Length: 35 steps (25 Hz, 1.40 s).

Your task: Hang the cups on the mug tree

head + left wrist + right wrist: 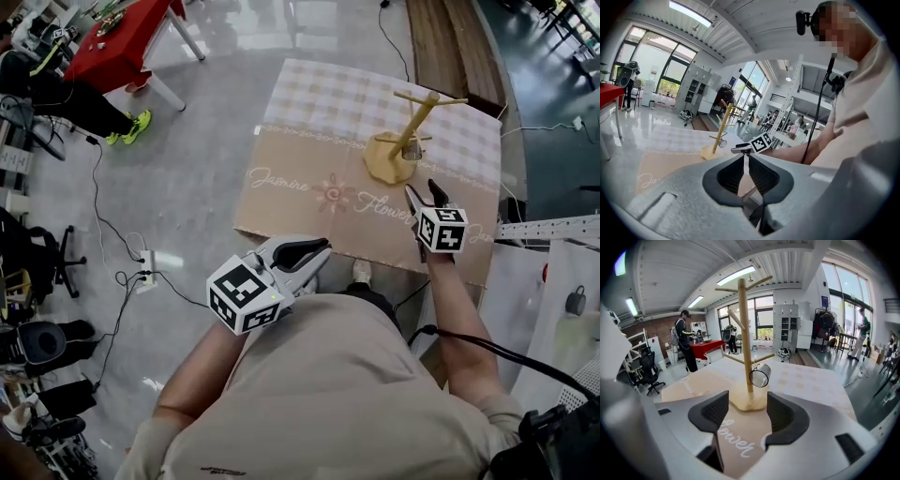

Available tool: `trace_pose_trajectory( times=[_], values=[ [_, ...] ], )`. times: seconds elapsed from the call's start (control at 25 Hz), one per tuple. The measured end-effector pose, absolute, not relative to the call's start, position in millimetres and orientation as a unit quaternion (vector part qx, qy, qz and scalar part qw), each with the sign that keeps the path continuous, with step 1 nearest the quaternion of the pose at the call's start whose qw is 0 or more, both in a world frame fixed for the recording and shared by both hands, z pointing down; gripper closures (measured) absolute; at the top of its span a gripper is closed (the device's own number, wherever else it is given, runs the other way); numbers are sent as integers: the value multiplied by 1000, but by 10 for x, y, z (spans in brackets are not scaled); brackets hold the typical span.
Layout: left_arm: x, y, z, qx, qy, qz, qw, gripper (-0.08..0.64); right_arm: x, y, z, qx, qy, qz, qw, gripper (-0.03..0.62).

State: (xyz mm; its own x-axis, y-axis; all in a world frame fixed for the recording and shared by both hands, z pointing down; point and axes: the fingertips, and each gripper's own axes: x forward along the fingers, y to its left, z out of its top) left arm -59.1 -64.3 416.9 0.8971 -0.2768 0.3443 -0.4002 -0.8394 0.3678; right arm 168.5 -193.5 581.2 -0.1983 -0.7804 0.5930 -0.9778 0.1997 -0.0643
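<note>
A yellow wooden mug tree (405, 141) stands on the far right part of the table with the beige and checked cloth (309, 150). One clear glass cup (760, 375) hangs from a low branch of the tree (745, 338); the cup (413, 149) shows small from the head view. My right gripper (424, 194) is open and empty, just short of the tree's base, with the tree between its jaws in the right gripper view (747, 404). My left gripper (314, 251) is held back over the table's near edge, shut with nothing in it (746, 157). Its view shows the tree (723, 126) far off.
A red table (131, 37) and a seated person are at the far left. Cables and a power strip (145, 267) lie on the floor at left. A wooden bench (459, 47) runs behind the table. A white rack (553, 230) stands at right.
</note>
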Motion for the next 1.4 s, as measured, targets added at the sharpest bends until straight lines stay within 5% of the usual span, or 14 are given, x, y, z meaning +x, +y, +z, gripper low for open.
trace_pose_trajectory(
  times=[0.16, 0.56, 1.4],
  values=[
    [-581, -537, 4151, 957, -143, 142, 211, 541, 1503, -1516, 5638, 582, -750, 254, 186, 350],
    [-609, -260, 4211, 966, -74, 159, 193, 541, 919, -515, 5200, 550, -773, 265, 172, 556],
    [-614, 186, 4286, 969, 17, 175, 175, 541, 106, 457, 4846, 525, -792, 277, 141, 577]
  ],
)
